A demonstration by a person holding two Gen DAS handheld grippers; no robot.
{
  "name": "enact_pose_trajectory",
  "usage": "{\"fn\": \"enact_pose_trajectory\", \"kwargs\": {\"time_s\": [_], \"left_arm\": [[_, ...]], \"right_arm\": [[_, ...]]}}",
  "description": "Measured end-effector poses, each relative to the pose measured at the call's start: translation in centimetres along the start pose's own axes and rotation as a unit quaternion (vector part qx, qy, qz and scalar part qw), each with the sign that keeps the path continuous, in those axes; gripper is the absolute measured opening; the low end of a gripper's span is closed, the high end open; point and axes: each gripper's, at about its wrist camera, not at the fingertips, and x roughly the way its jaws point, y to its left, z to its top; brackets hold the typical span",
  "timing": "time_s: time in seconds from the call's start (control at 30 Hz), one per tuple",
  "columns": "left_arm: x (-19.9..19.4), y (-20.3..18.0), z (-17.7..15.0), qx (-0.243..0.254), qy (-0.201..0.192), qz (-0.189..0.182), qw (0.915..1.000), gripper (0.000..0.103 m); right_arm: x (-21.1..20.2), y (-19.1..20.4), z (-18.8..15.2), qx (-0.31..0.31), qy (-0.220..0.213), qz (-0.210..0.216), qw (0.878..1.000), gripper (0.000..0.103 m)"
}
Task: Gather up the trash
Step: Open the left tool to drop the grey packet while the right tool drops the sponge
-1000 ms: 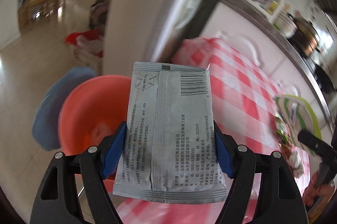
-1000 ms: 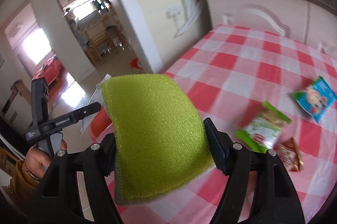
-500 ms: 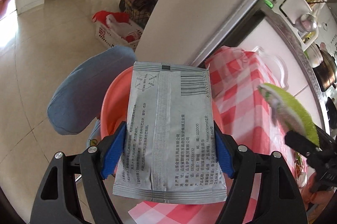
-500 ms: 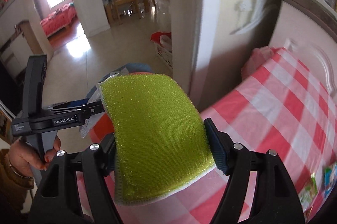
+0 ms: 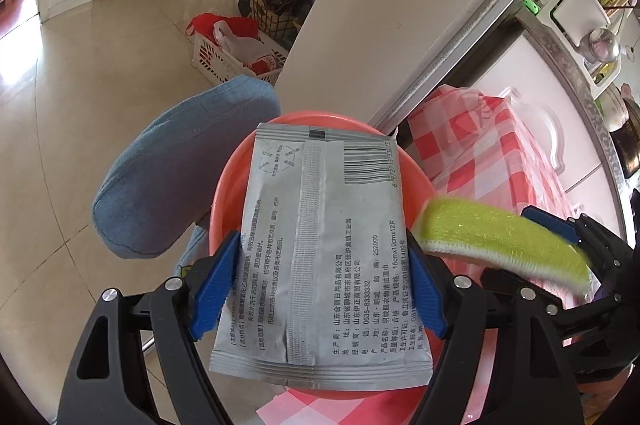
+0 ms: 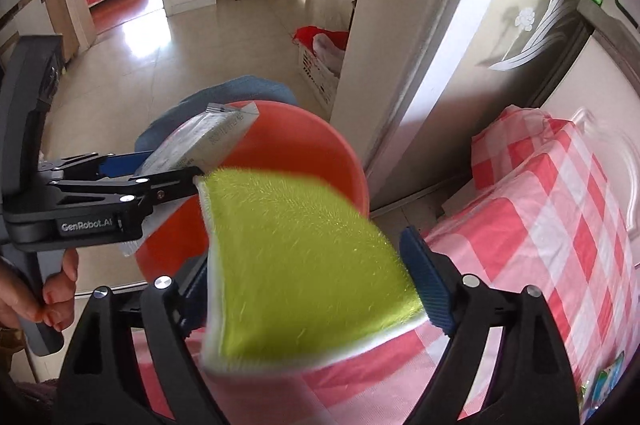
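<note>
Trash in play here is two pieces: a grey sachet and a yellow-green sponge pad, both poised over the orange basin that sits just off the edge of the bench with its red-checked cloth.

The right gripper has just been opening its jaws. The pad lies between them, blurred and tilted, its edge clear of the blue finger at 3 o'clock, so I judge it released and dropping. A second ago it sat squarely pinched over the bench; now the basin's mouth fills the view from 10 to 1 o'clock behind it.

The left gripper has jaws set fairly wide but pressed on both side edges of the sachet, which stands upright between the blue pads just as it did a second ago. The basin rim shows around it from 9 to 3 o'clock, a blue cushion beside it at 9.

For the task, one piece looks about to land in the basin; the sachet is placed for release next. More wrappers remain on the bench at 4 o'clock.
</note>
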Motion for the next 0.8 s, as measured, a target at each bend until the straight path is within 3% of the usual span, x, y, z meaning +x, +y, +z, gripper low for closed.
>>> {"fn": "enact_pose_trajectory", "kwargs": {"time_s": [0.47,0.8], "left_arm": [[1.5,-0.9,-0.2,0.024,0.013,0.008,0.9996,0.083],[0.0,0.0,-0.3,0.005,0.000,0.002,1.0000,0.087]], "right_arm": [[-1.4,-1.3,-0.5,0.053,-0.024,0.038,0.998,0.092],[-3.0,-2.1,-1.2,0.080,-0.055,0.059,0.994,0.092]]}}
